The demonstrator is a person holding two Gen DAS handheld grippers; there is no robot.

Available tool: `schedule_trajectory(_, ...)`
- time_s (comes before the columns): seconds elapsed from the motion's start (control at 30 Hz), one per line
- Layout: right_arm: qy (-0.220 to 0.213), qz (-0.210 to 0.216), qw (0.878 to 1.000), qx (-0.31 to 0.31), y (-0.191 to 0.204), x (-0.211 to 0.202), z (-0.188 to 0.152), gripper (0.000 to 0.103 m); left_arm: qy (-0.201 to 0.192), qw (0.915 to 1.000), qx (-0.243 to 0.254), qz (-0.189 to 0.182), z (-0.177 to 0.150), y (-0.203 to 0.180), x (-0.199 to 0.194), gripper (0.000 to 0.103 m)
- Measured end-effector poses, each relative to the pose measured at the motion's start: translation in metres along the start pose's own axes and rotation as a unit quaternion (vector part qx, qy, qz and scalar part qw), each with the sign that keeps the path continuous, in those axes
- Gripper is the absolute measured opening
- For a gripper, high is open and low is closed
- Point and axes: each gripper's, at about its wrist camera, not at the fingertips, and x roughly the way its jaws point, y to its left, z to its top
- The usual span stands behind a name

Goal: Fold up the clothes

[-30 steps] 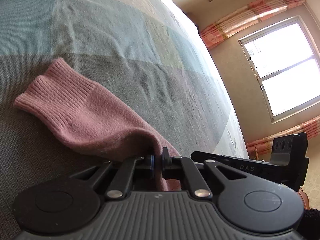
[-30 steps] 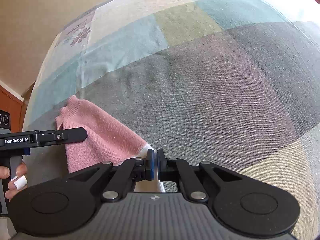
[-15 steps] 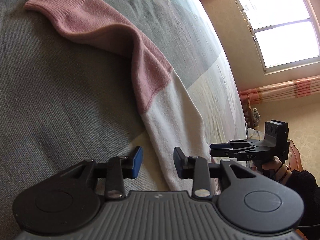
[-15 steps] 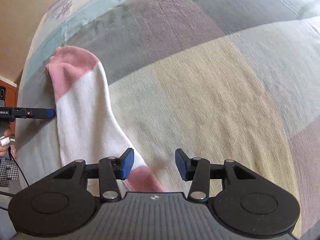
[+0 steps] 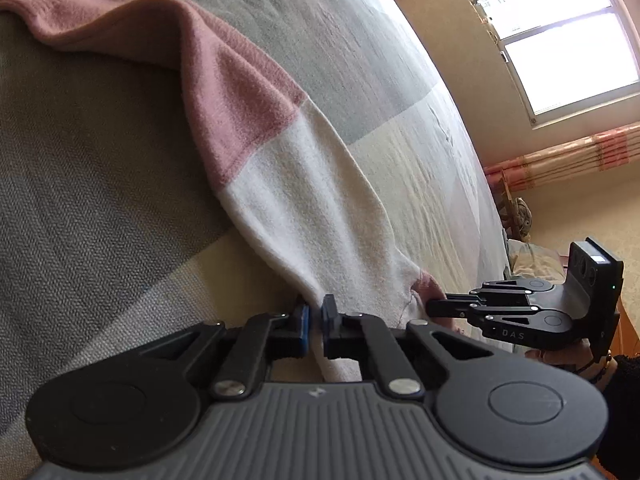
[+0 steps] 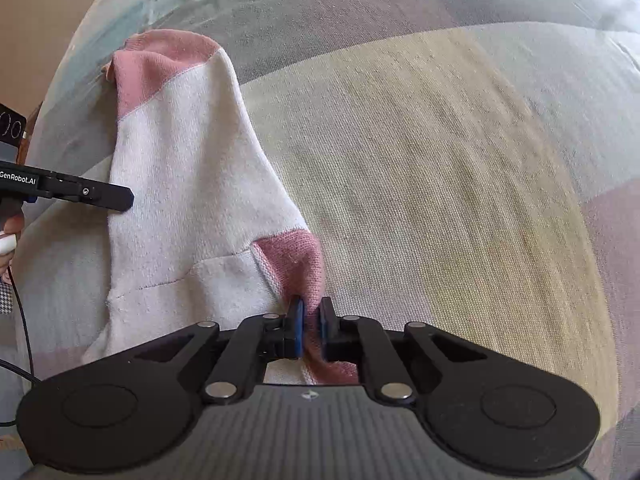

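A pink and white knitted garment (image 5: pixel 296 184) lies stretched on the checked bedspread (image 5: pixel 80 168). My left gripper (image 5: pixel 314 318) is shut on its white edge near me. My right gripper (image 6: pixel 310 320) is shut on a pink-trimmed corner of the same garment (image 6: pixel 188 184). The right gripper also shows at the right of the left wrist view (image 5: pixel 440 306), touching the pink corner. The left gripper also shows at the left of the right wrist view (image 6: pixel 124 199), at the white edge. The pink ribbed end (image 5: pixel 60 4) lies farthest from me.
The bedspread (image 6: pixel 440 160) spreads wide to the right in grey, beige and teal squares. A window (image 5: pixel 560 32) with pink striped curtains (image 5: pixel 580 148) and a beige wall lie beyond the bed's far edge. A hand and a black cable (image 6: pixel 22 320) are at the left.
Both grippers were shut a second ago, opened half a second ago, and have now shut on the garment's near edge at new spots. The garment lies stretched out longer.
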Motion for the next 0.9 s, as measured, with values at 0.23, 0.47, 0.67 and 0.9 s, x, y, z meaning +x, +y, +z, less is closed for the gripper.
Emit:
schedule_trajectory(0.23,-0.044,-0.052,0.997,0.046,-0.006,-0.015,-0.002,0.01,0.007,0.9988,0.047,0.009,0.011,-0.016,0.011,0.005)
schedule_trajectory(0.47,-0.127,-0.037,0.982,0.138,-0.007,-0.046,-0.037,0.031,0.056,0.991,0.109,0.055,-0.016,-0.019,-0.019,0.018)
schedule_trajectory(0.67,-0.16,-0.065,0.962,0.213,0.018,-0.091,-0.113,0.047,0.11,0.9729,0.187,0.079,-0.051,-0.042,-0.042,0.027)
schedule_trajectory(0.9,-0.152,-0.089,0.913,0.368,0.06,-0.118,-0.251,0.049,0.163,0.9414,0.283,0.085,-0.099,-0.084,-0.046,0.033)
